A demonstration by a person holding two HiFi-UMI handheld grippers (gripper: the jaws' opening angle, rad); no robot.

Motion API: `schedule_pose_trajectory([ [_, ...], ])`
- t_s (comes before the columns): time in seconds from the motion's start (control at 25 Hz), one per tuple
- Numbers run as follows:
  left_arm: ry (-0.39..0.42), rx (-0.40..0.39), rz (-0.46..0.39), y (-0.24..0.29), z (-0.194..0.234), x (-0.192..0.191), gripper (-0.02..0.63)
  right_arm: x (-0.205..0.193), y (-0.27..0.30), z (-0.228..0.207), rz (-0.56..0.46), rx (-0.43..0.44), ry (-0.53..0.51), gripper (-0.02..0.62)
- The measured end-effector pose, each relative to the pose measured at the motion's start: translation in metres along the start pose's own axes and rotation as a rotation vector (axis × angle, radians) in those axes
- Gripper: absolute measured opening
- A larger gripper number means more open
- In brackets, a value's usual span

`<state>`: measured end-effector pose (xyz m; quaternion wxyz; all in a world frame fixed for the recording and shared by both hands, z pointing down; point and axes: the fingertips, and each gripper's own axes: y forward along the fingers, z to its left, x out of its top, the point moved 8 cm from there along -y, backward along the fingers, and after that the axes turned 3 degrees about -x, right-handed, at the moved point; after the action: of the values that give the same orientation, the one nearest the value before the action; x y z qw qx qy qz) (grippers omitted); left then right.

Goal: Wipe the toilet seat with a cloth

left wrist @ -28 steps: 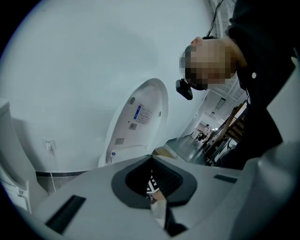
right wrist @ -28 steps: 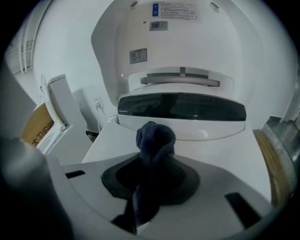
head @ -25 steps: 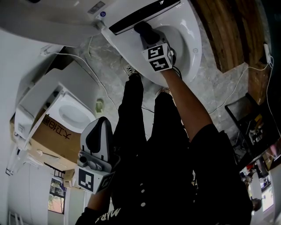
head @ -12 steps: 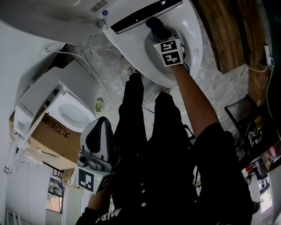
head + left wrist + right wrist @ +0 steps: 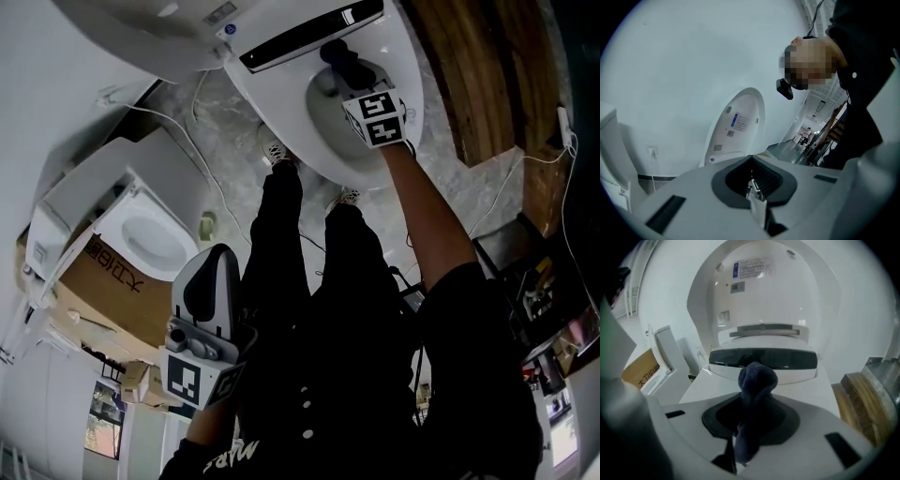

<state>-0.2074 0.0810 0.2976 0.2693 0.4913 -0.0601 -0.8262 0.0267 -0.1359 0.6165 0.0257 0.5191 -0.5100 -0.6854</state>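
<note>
Right gripper (image 5: 352, 73) far, over toilet seat (image 5: 413, 86); dark cloth (image 5: 337, 52) at its tip, just beside black strip (image 5: 309, 33). Left gripper (image 5: 217, 258) near, well apart. Boxed second toilet (image 5: 150, 242) left.

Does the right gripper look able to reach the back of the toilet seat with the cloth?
Probably yes. The right gripper, shut on the dark blue cloth, hangs close to the rear of the white toilet seat, with nothing showing between them.

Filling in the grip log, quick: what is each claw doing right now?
Left claw: closed, empty.
Right claw: closed on the dark blue cloth.
</note>
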Motion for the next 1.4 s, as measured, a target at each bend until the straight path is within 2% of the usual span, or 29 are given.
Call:
schedule_pose_trajectory([
  [0.28, 0.068, -0.012, -0.085, -0.008, -0.033, 0.03, 0.009, 0.025, -0.102, -0.027, -0.115, 0.023, -0.112, 0.091],
  [0.6, 0.116, 0.001, -0.197, -0.018, -0.076, 0.079, 0.009, 0.066, -0.258, -0.068, -0.221, -0.054, -0.162, 0.091],
  [0.68, 0.164, -0.02, -0.22, -0.023, -0.087, 0.087, 0.009, 0.074, -0.295, -0.075, -0.255, -0.09, -0.157, 0.089],
  [0.8, 0.176, -0.028, -0.249, -0.028, -0.103, 0.102, 0.009, 0.083, -0.348, -0.084, -0.305, -0.152, -0.14, 0.089],
  [1.08, 0.265, -0.025, -0.324, -0.044, -0.126, 0.136, 0.008, 0.103, -0.449, -0.088, -0.432, -0.253, -0.064, 0.089],
  [1.4, 0.27, 0.016, -0.429, -0.069, -0.153, 0.172, 0.009, 0.104, -0.532, -0.084, -0.554, -0.351, 0.026, 0.089],
])
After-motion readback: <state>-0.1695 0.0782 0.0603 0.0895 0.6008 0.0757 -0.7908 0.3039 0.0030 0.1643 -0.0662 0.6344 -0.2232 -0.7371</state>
